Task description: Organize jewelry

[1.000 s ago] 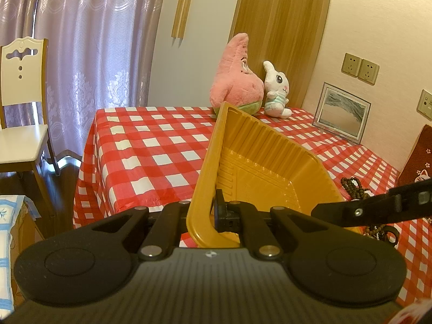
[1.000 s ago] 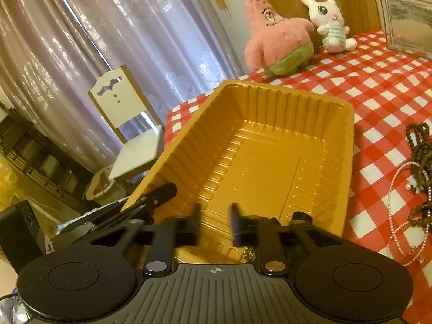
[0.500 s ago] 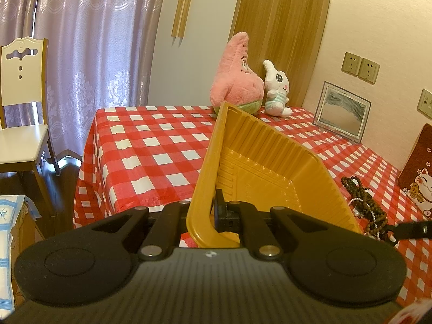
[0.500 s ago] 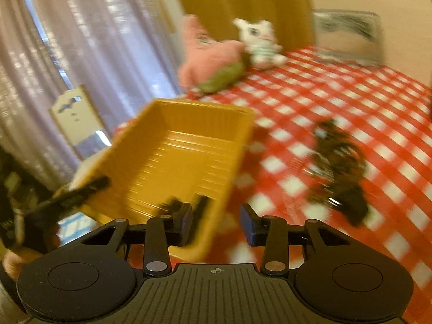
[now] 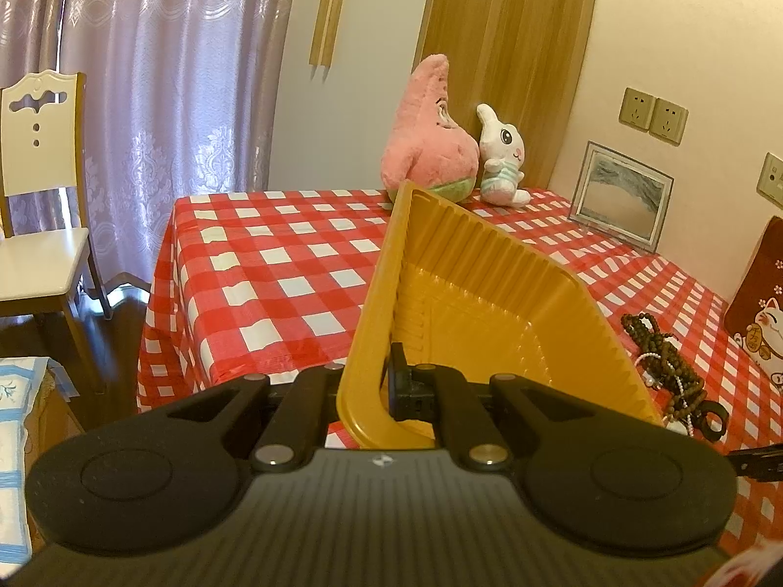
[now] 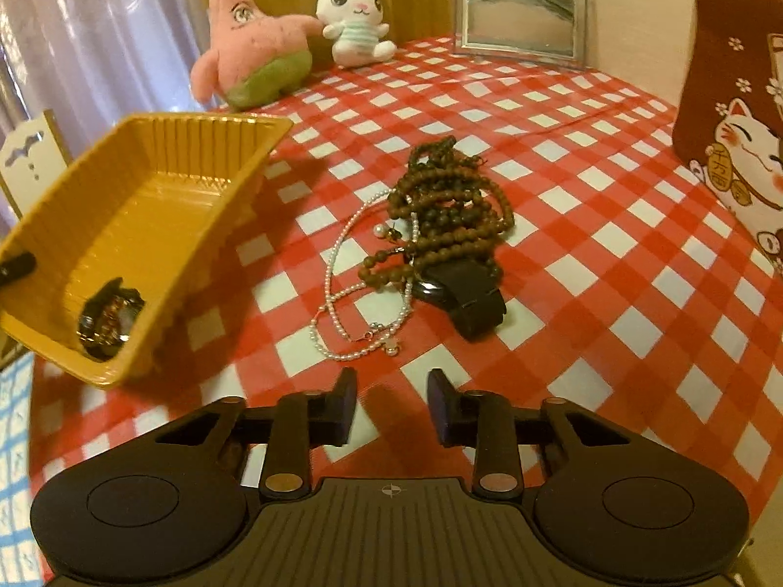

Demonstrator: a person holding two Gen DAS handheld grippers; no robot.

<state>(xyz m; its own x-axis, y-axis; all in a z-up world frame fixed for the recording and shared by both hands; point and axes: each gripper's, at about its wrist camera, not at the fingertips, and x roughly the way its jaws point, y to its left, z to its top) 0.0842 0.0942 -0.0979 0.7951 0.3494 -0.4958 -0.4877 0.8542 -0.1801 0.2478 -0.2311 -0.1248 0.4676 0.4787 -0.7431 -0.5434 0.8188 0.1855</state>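
the left gripper (image 5: 386,391) stays clamped on the rim of the ribbed yellow plastic tray (image 6: 147,225), tilted above the red-checked tablecloth (image 6: 587,293), a dark watch (image 6: 108,319) already inside. the right gripper (image 6: 391,406) has swung from the tray to the tangle of brown wooden beads (image 6: 450,215), pearl strand (image 6: 337,264) and black watch (image 6: 465,298); its jaws have just been closing, empty, apart. the next pickup looks imminent.

a watch (image 6: 108,319) lies in the tray (image 6: 161,156), left of the beads (image 6: 448,215).
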